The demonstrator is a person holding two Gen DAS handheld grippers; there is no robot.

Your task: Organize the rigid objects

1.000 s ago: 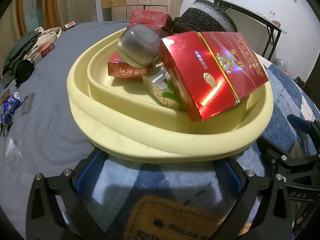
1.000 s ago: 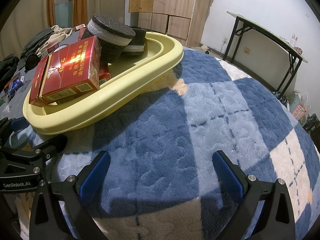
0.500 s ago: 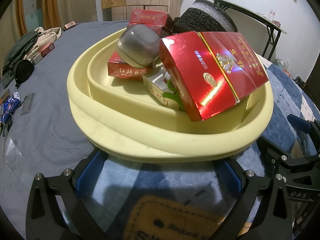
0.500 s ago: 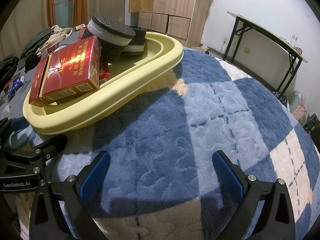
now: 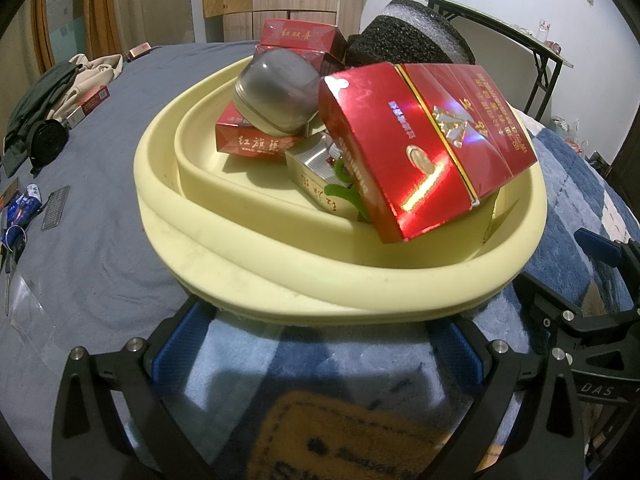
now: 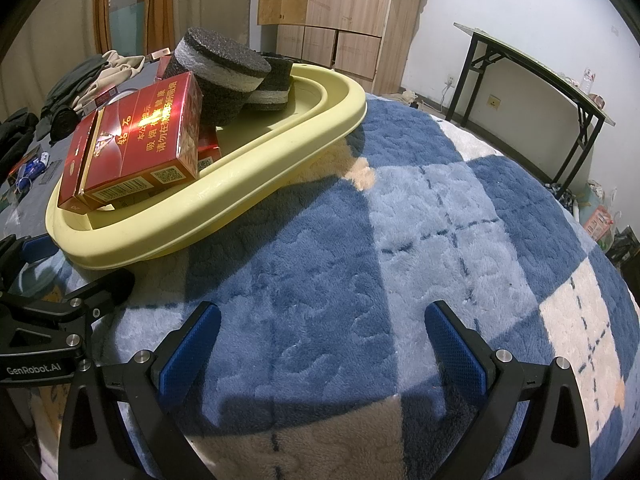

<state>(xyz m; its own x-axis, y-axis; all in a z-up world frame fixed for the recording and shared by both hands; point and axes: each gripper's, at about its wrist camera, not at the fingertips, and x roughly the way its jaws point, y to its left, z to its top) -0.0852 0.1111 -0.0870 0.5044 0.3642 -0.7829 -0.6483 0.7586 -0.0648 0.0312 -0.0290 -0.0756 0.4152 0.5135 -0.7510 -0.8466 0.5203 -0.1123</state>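
Claws level above blanket (image 6: pixel 320 240): left claw (image 5: pixel 320 348) spread at basin (image 5: pixel 200 240) rim, perhaps touching; right claw (image 6: pixel 322 336) spread, empty.

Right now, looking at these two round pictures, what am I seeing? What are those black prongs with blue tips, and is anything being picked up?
There is no robot here: a person holds a two-fingered gripper in each hand, and each gripper carries a wide-angle camera looking along its fingers, hence the round pictures. One picture looks out from the left gripper, the other from the right gripper. The blue tips are the finger pads. Both grippers are open and hold nothing. They hover over a blue checked blanket. On it sits a yellow tub holding a big red box, smaller red boxes, a grey case and dark foam discs. Each gripper shows at the edge of the other's picture.
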